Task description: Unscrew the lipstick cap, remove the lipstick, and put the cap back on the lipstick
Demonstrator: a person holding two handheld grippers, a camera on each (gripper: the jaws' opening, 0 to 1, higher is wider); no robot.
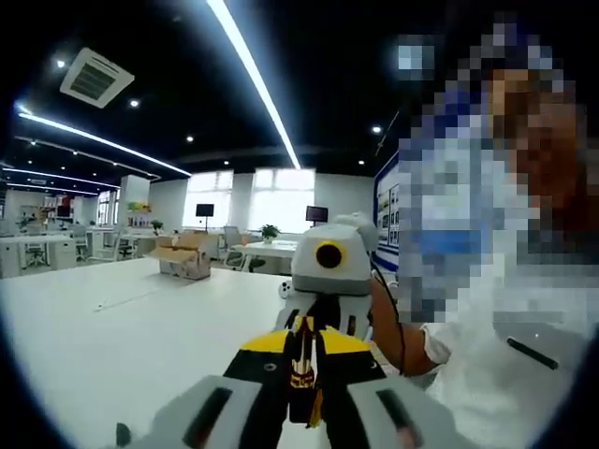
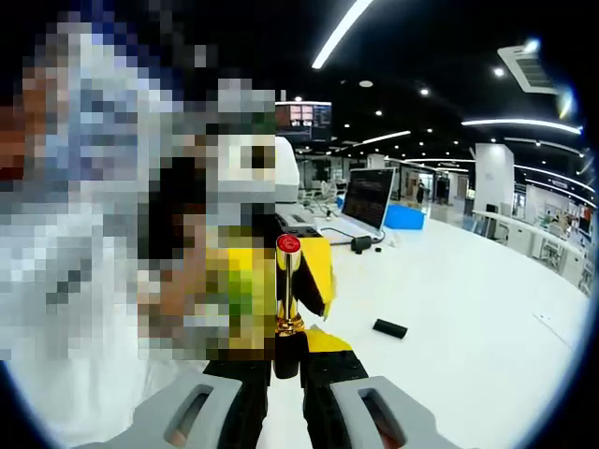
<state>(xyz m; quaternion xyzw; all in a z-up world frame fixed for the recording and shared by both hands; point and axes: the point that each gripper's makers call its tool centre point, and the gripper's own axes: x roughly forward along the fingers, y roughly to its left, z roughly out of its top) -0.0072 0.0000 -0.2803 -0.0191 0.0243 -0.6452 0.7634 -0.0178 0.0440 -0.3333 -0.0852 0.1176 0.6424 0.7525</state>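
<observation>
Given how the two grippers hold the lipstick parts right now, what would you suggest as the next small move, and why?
Probably bring the cap toward the lipstick to start recapping. The right gripper is shut on the lipstick, which stands upright, its gold tube bare and its red tip exposed. The left gripper is shut on a dark piece with gold trim, seemingly the cap. The parts are apart, so aligning them comes first.

The right tongs (image 2: 287, 367) have open table (image 2: 468, 309) ahead, broken by a small black block (image 2: 389, 328) near the middle and a laptop (image 2: 365, 198) toward the far edge; the left tongs (image 1: 302, 393) face the person's forearm (image 1: 388, 323) close ahead.
</observation>
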